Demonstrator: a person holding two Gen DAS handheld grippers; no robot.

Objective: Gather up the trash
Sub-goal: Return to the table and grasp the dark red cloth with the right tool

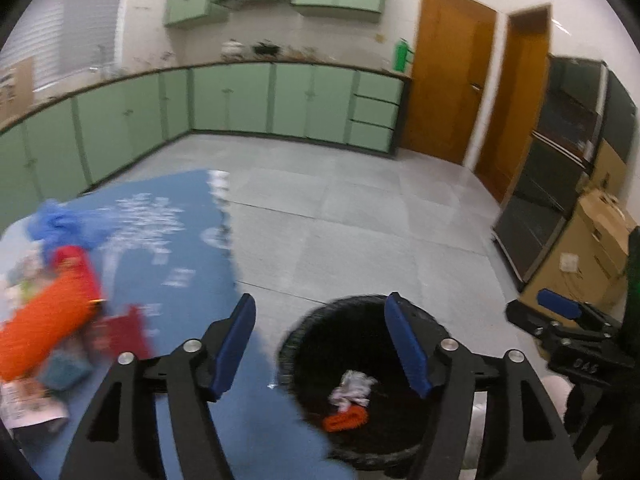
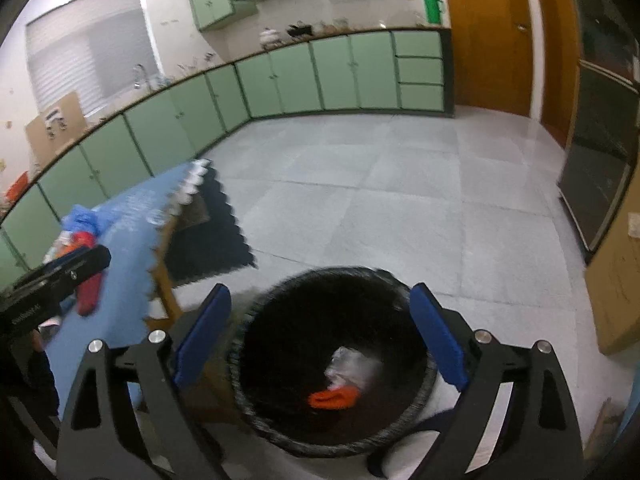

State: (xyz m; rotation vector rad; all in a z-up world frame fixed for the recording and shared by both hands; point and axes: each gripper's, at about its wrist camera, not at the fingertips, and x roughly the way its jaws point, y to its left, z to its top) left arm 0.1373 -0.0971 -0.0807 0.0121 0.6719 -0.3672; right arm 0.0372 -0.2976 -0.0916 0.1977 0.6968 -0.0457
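A black trash bin (image 1: 304, 344) stands on the floor beside a table with a blue cloth (image 1: 180, 248). Inside it lie a crumpled white wrapper (image 1: 352, 386) and an orange piece (image 1: 345, 419); both also show in the right wrist view, the wrapper (image 2: 352, 366) and the orange piece (image 2: 334, 398). My left gripper (image 1: 320, 344) is open and empty over the table edge and bin. My right gripper (image 2: 324, 336) is open and empty above the bin (image 2: 256, 400). A pile of trash lies on the table at left: an orange bag (image 1: 44, 328), a red wrapper (image 1: 120, 332), blue plastic (image 1: 60, 224).
Green cabinets (image 1: 280, 100) line the far walls. Wooden doors (image 1: 452, 80) and a dark glass cabinet (image 1: 560, 152) stand at right, with cardboard boxes (image 1: 592, 256). A black foam mat (image 2: 216, 232) lies under the table. The right gripper shows in the left wrist view (image 1: 560, 316).
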